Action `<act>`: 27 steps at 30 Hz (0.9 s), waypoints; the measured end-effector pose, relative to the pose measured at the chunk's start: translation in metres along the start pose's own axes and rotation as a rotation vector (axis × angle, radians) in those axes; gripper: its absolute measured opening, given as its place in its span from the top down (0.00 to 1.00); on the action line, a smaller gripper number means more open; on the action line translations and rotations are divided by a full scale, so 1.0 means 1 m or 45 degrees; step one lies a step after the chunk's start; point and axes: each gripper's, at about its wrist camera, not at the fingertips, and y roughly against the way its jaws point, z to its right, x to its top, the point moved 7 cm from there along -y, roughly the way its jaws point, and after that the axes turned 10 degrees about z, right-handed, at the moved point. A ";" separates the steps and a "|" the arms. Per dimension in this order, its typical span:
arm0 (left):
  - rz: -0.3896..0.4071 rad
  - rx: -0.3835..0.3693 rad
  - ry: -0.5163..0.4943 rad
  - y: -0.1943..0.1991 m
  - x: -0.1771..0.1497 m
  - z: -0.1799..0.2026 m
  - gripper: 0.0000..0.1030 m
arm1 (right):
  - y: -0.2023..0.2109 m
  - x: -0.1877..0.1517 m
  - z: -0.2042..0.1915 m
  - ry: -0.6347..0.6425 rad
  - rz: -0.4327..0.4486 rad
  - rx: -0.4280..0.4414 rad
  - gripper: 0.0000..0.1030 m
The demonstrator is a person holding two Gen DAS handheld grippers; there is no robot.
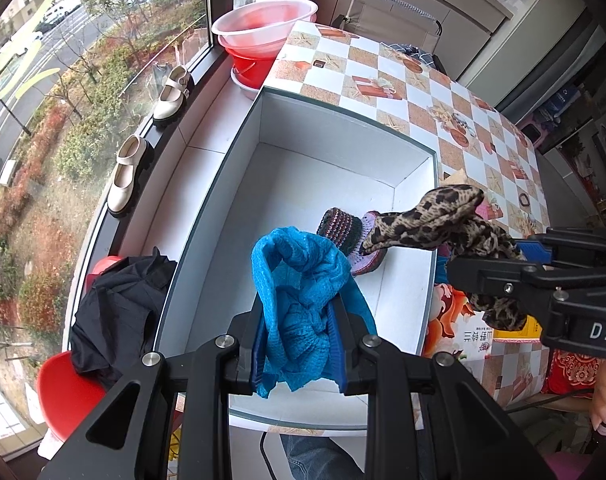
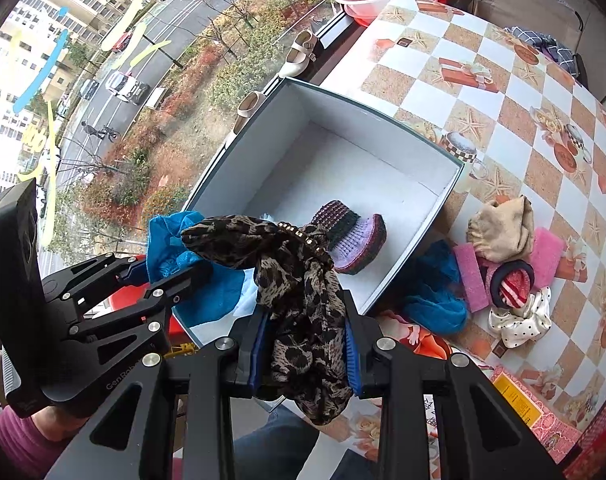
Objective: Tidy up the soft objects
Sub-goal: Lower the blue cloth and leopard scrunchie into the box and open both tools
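Note:
My left gripper [image 1: 299, 340] is shut on a crumpled blue cloth [image 1: 299, 292] held over the near end of the white box [image 1: 239, 152]. My right gripper [image 2: 307, 344] is shut on a leopard-print fabric piece [image 2: 303, 300] with a studded band, hanging over the box's near right corner; the same fabric piece [image 1: 431, 220] shows in the left wrist view. A knitted purple and dark sock [image 2: 351, 240] lies on the box floor. In the right wrist view the left gripper [image 2: 143, 272] with the blue cloth [image 2: 175, 240] is at the left.
Beside the box on the checkered table [image 2: 503, 112] lie another blue cloth [image 2: 435, 296], a beige sock [image 2: 503, 228], pink sponges [image 2: 547, 256], a red striped scrunchie [image 2: 511, 280] and a dotted white scrunchie [image 2: 523, 320]. Shoes [image 1: 131, 176], basins [image 1: 263, 24] and a black garment [image 1: 119, 312] sit by the window.

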 end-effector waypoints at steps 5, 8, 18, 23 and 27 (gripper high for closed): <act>-0.007 0.004 0.004 -0.001 0.000 0.000 0.72 | -0.005 0.003 -0.005 0.017 -0.007 0.004 0.68; -0.017 0.008 0.003 -0.004 -0.001 -0.001 0.72 | -0.007 0.006 -0.008 0.021 -0.009 0.005 0.68; -0.035 0.010 0.002 -0.009 -0.005 0.001 0.72 | -0.015 0.009 -0.013 0.029 -0.023 0.003 0.68; -0.039 0.013 0.002 -0.009 -0.005 0.002 0.72 | -0.020 0.013 -0.017 0.044 -0.027 0.003 0.68; -0.041 0.014 0.000 -0.011 -0.007 0.002 0.72 | -0.023 0.014 -0.020 0.061 -0.030 -0.001 0.68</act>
